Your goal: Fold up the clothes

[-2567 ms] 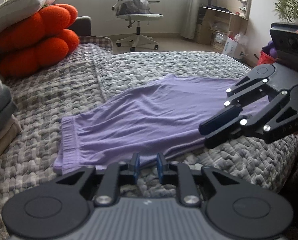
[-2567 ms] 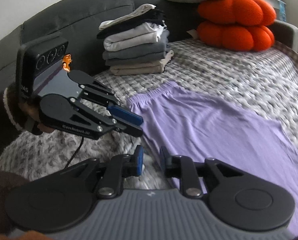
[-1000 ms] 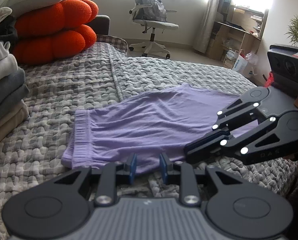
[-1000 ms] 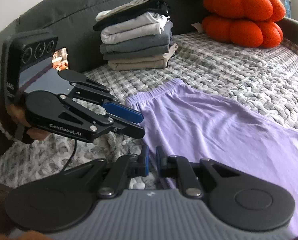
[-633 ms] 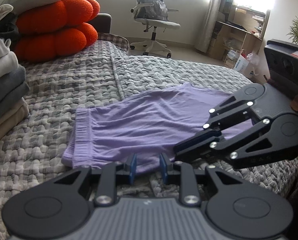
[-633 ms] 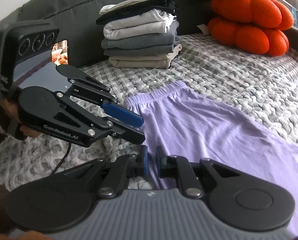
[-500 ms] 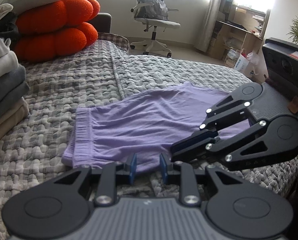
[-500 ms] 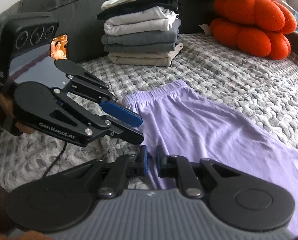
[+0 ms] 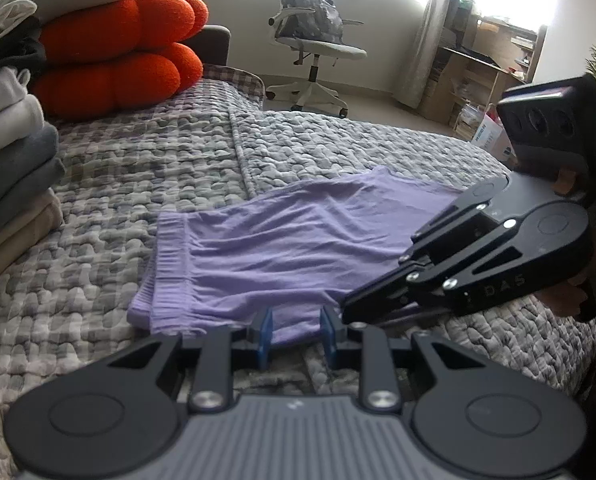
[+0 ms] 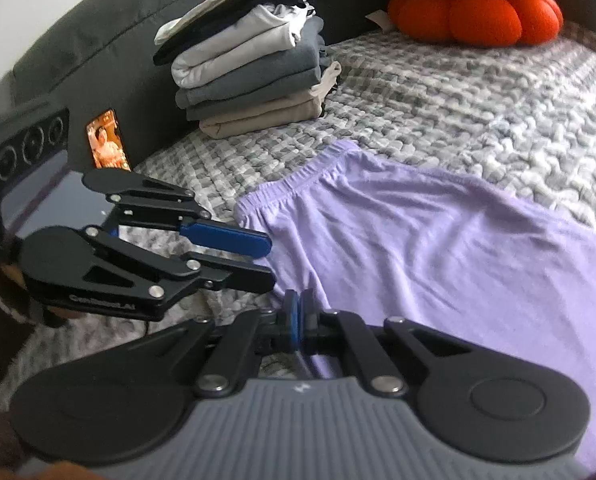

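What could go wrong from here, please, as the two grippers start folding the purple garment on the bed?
1. The right gripper has shut at the near edge of the purple garment; whether cloth is pinched is unclear, so a lift may come up empty.
2. The left gripper is open over the same edge, close beside the right; they could bump.
3. The stack of folded clothes leans; tugging the quilt might topple it.

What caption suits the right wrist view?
Right gripper shut at the near edge of the purple garment; left gripper beside its waistband, folded pile behind.
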Demonstrator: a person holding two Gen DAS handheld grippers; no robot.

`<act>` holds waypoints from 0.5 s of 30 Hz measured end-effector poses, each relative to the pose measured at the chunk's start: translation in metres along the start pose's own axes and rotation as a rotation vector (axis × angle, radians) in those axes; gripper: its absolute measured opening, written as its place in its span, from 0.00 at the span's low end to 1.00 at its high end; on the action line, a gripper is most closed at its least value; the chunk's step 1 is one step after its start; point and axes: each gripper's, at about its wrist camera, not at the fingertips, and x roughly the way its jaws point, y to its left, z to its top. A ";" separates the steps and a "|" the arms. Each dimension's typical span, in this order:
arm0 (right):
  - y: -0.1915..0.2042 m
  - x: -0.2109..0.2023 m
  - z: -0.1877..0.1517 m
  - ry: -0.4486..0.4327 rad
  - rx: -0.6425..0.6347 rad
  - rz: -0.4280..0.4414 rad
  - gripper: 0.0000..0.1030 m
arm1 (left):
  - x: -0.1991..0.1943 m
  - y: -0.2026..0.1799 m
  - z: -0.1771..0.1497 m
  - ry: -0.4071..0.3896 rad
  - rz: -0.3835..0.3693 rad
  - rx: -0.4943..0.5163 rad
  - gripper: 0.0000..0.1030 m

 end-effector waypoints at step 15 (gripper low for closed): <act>0.001 -0.001 -0.008 0.023 0.042 0.082 0.00 | -0.007 0.009 -0.001 -0.032 0.012 -0.063 0.26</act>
